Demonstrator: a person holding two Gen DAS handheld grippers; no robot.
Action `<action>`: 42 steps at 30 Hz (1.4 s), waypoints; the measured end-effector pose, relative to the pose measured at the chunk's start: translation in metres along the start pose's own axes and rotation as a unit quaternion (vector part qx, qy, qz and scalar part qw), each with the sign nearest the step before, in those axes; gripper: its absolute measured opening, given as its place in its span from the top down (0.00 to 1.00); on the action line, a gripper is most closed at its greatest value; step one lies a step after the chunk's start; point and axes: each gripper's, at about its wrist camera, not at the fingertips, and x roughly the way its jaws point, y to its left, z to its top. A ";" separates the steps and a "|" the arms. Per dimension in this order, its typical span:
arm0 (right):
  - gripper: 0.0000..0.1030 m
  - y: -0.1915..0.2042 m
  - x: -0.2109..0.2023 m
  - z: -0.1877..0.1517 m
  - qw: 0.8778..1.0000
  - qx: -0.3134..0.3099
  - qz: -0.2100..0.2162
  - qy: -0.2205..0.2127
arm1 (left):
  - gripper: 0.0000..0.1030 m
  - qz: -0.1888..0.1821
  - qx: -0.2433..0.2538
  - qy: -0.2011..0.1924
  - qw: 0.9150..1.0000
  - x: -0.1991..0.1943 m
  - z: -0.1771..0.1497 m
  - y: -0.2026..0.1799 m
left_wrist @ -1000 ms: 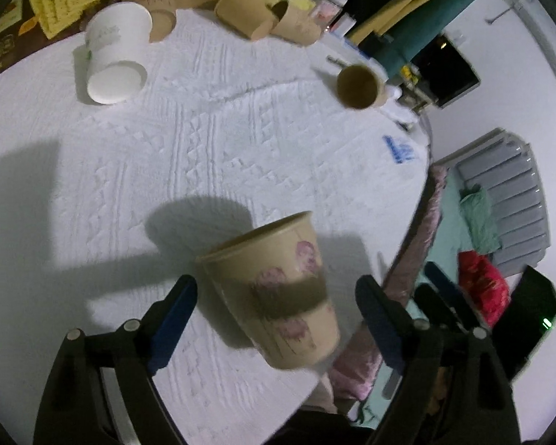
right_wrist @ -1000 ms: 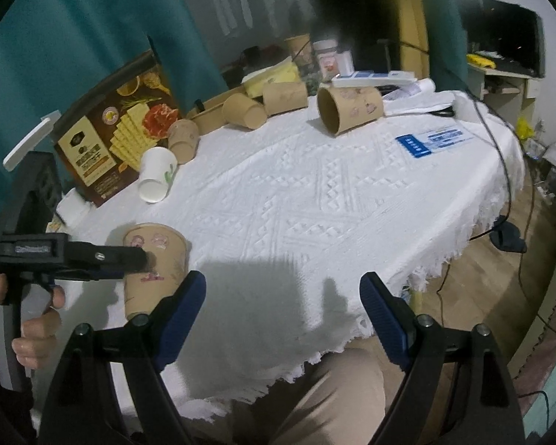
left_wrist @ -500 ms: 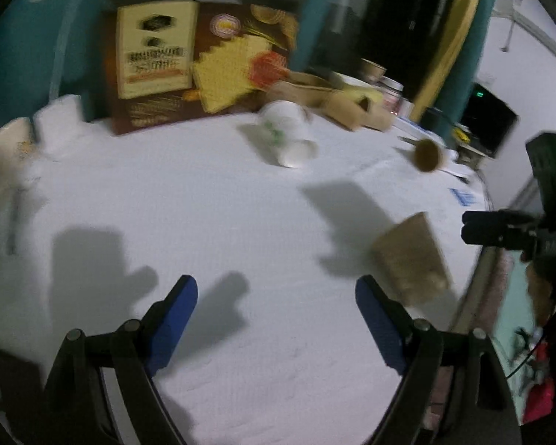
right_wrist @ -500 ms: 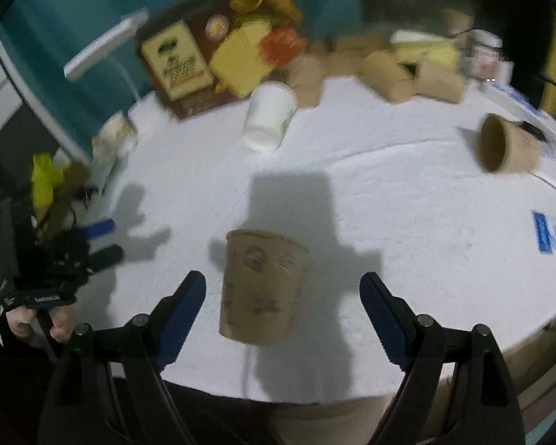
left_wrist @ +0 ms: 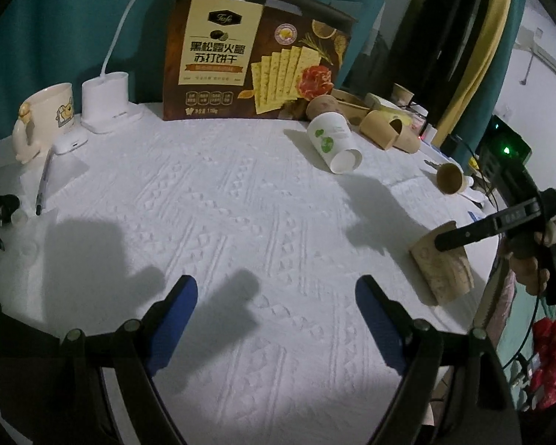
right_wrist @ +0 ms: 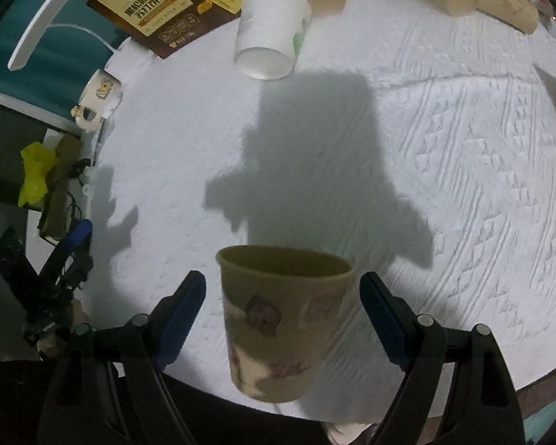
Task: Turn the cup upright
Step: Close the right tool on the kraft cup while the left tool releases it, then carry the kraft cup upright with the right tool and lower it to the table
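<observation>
Cup (right_wrist: pixel 281 319) now upright between parted right gripper (right_wrist: pixel 282 311).

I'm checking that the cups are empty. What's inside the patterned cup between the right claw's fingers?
The patterned cup stands mouth up on the tablecloth. Only its inner far wall shows, plain and bare. The near wall hides the bottom, so I cannot tell whether it's empty.
</observation>
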 end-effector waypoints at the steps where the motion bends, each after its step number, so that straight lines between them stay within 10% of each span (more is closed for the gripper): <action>1: 0.19 -0.001 0.002 0.001 1.000 0.001 -0.003 0.003 | 0.15 -0.001 -0.002 -0.001 1.000 0.000 0.000 0.002; 17: 0.34 0.015 0.008 0.008 0.999 -0.038 0.004 -0.008 | 0.15 -0.008 0.001 0.005 1.000 0.002 -0.005 -0.002; 25: 0.34 0.050 -0.022 -0.006 0.971 -0.116 -0.076 -0.194 | 0.15 -0.002 0.011 0.008 1.000 -0.002 -0.011 -0.014; 33: 0.34 0.059 -0.002 -0.050 0.944 -0.108 -0.118 -0.290 | 0.15 0.006 0.013 0.016 1.000 -0.004 -0.017 -0.019; 42: 0.33 0.065 0.002 0.011 0.979 -0.117 -0.089 -0.138 | 0.15 -0.009 0.031 0.011 0.999 -0.009 -0.018 -0.035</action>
